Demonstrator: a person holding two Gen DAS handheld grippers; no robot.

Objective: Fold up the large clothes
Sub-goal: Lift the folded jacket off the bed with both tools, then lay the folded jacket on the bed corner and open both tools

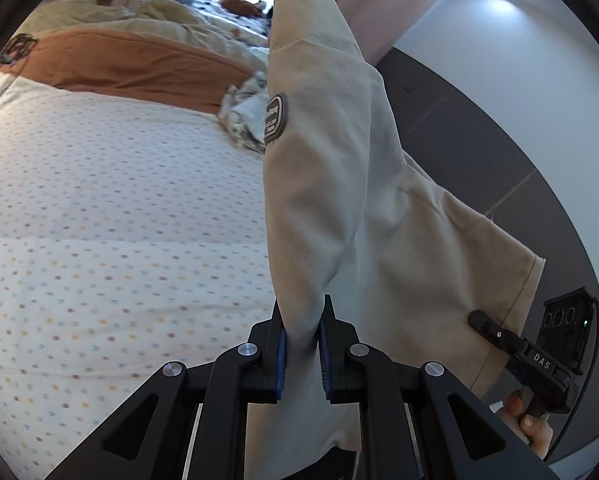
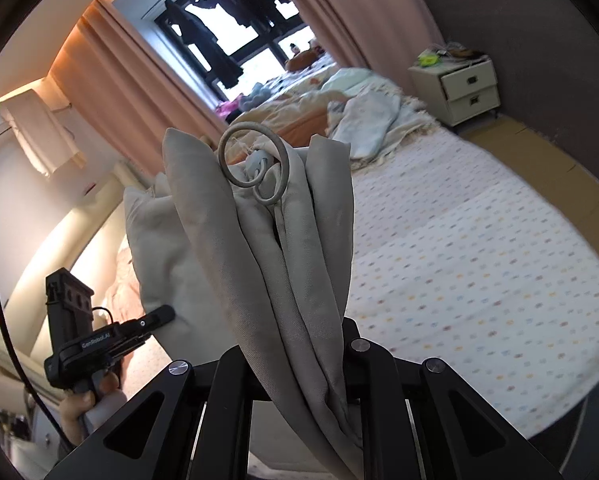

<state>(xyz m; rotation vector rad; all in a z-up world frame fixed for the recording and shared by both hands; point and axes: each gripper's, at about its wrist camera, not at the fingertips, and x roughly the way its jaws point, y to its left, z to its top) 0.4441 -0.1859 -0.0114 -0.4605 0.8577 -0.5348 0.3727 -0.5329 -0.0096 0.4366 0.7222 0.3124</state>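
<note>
Left wrist: the left gripper pinches a fold of the beige garment, held above the bed – likely to let it hang straight.

Right wrist: the right gripper clamps bunched folds – drawcord dangling – sharing the load.

The left gripper pinches a fold of the beige garment between its blue-padded fingers, and the cloth rises above the dotted bed. At lower right, the right gripper, held by a hand, meets the garment's hem.
</note>
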